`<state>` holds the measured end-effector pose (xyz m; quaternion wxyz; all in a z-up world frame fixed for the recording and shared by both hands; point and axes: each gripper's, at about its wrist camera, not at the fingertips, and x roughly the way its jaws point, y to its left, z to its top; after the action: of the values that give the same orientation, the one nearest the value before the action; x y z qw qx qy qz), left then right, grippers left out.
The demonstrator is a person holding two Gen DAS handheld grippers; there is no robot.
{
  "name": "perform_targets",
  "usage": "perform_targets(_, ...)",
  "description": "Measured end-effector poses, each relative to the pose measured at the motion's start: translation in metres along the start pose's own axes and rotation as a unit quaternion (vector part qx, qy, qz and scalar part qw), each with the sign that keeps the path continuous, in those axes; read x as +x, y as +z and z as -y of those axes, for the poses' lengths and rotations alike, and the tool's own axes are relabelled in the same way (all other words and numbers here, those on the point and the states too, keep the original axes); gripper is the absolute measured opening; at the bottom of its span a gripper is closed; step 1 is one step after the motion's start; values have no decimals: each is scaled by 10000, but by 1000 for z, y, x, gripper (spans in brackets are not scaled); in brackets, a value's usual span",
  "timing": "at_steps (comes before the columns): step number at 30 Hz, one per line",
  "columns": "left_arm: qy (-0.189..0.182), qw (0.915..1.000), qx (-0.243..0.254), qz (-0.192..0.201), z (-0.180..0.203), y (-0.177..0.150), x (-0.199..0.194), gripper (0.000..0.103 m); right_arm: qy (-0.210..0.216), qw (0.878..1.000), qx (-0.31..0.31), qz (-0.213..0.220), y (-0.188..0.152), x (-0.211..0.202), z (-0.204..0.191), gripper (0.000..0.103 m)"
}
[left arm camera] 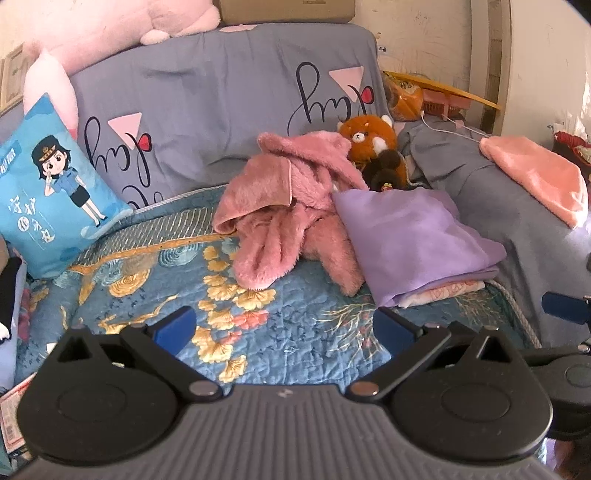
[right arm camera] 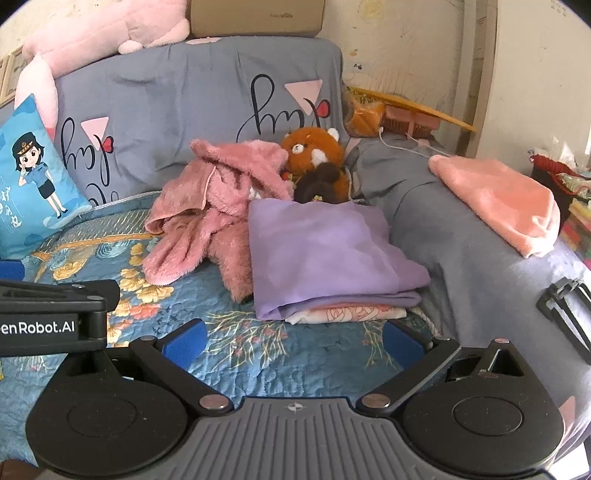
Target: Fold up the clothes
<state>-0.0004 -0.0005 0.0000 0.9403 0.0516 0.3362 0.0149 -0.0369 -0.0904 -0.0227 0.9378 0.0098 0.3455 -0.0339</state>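
- A grey sheet (left arm camera: 221, 110) with script lettering and pink triangles drapes the sofa back across the upper half of both views.
- A blue quilted cover (left arm camera: 288, 347) with yellow and coral flowers fills the lower centre, under both grippers.
- A pink plush toy (left arm camera: 110, 33) lies along the top left, above the sheet.
- A blue cushion (left arm camera: 55, 192) printed with a uniformed cartoon figure leans tilted at the left edge.
- The pink fleece garment (left arm camera: 291, 206) lies crumpled at centre frame on the quilt; its long axis runs from upper right to lower left, with two sleeve or leg ends pointing toward the lower left.
- The folded purple cloth (right arm camera: 325, 254) sits just right of the garment, touching it, stacked on a folded white and pink printed piece (right arm camera: 347, 314).
- A folded peach fleece piece (right arm camera: 498, 206) lies at the right, on grey fabric, well apart from the stack.
- A brown plush animal (left arm camera: 369, 136) sits behind the purple cloth, against the sheet.
- The left gripper (left arm camera: 284, 326) hovers over the quilt, jaws spread wide, nothing between them.
- The right gripper (right arm camera: 295, 341) hovers before the stack, jaws likewise wide and empty.
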Motion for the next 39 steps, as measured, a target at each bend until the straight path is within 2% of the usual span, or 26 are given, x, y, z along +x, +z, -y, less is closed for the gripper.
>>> perform_targets(4, -77, 9999, -95, -52, 1, 1, -1, 103, 134, 9998, 155, -65, 6, 6, 13, 102)
perform_targets(6, -63, 9999, -101, -34, 1, 2, -3, 103, -21, 9999, -30, 134, 1, -4, 3, 102)
perform_targets(10, -88, 9999, -134, -41, 0, 1, -4, 103, -100, 9999, -67, 117, -2, -6, -3, 102)
perform_targets(15, -96, 9999, -120, -49, -9, 4, -15, 103, -92, 9999, -47, 114, -1, -7, -1, 102)
perform_targets(39, -45, 9999, -81, -76, -7, 5, -14, 103, -87, 9999, -29, 73, -2, -10, 0, 102)
